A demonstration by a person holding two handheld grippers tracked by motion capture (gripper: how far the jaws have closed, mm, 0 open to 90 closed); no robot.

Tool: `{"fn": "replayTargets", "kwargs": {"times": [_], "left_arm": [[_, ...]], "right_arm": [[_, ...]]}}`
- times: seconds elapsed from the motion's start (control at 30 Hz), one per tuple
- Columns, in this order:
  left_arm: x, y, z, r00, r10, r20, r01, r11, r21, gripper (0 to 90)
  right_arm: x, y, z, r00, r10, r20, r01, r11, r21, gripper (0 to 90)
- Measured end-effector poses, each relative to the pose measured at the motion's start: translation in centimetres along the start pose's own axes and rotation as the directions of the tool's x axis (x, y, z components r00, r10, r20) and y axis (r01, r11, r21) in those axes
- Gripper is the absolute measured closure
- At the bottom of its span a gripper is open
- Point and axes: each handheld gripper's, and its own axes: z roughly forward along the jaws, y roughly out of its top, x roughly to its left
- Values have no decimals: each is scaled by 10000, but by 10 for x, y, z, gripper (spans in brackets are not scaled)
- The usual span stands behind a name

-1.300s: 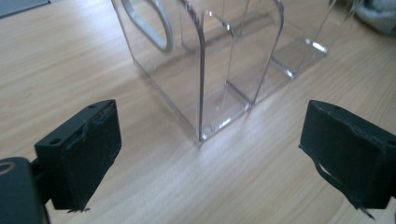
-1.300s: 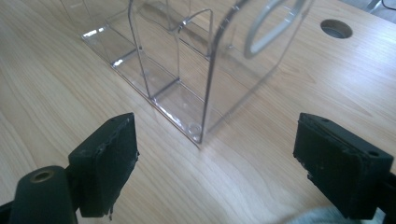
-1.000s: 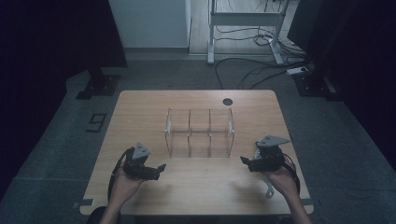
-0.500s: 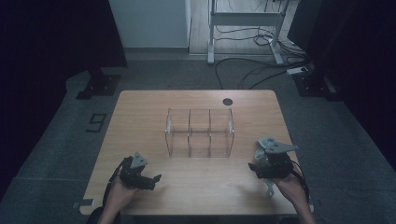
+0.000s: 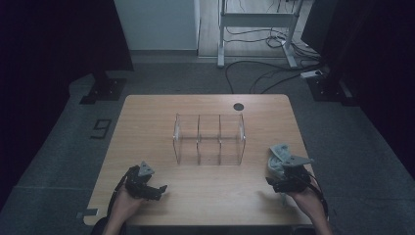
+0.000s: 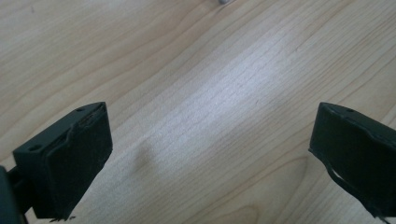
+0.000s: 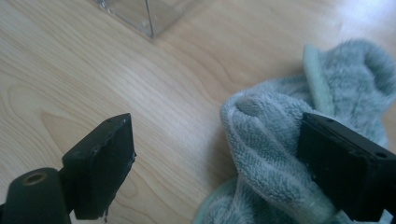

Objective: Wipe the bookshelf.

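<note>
Right claw: jaws wide, nothing gripped; one jaw against the cloth, lower right of the frame.
Left claw: wide open over bare table, empty.
Grip tip: centre the fold between the jaws before closing.
Rack: mid-frame, beyond.

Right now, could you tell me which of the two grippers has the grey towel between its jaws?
The right gripper: its open jaws straddle the grey towel, one pad against the cloth. The left gripper has bare wooden table between its open jaws.
</note>
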Motion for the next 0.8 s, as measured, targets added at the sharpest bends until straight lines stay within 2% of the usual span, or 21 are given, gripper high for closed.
{"fn": "replayTargets", "kwargs": {"times": [0.17,0.27,0.4,0.43,0.5,0.6,0.8], "left_arm": [[1,-2,4,10000,-53,50,51,9993,375,0],[2,-4,7,9998,-136,129,128,9979,634,0],[2,-6,12,9993,-262,281,232,9944,1030,0],[2,-6,12,9993,-254,277,224,9945,1025,0],[2,-6,12,9993,-269,262,240,9943,1036,0],[2,-7,12,9993,-282,264,254,9946,1003,0],[2,-6,13,9993,-307,222,285,9952,941,0]], "right_arm": [[-3,-9,12,9999,10,-125,-4,9987,504,96],[-3,-14,18,9996,-197,-223,212,9974,684,67],[4,-18,27,9966,-826,76,816,9924,919,0],[7,-18,30,9942,-1058,183,1032,9886,1097,0],[13,-18,33,9835,-1717,574,1618,9759,1462,0],[14,-17,34,9863,-1541,583,1442,9786,1467,0],[12,-18,34,9866,-1544,526,1457,9792,1410,0]]}}
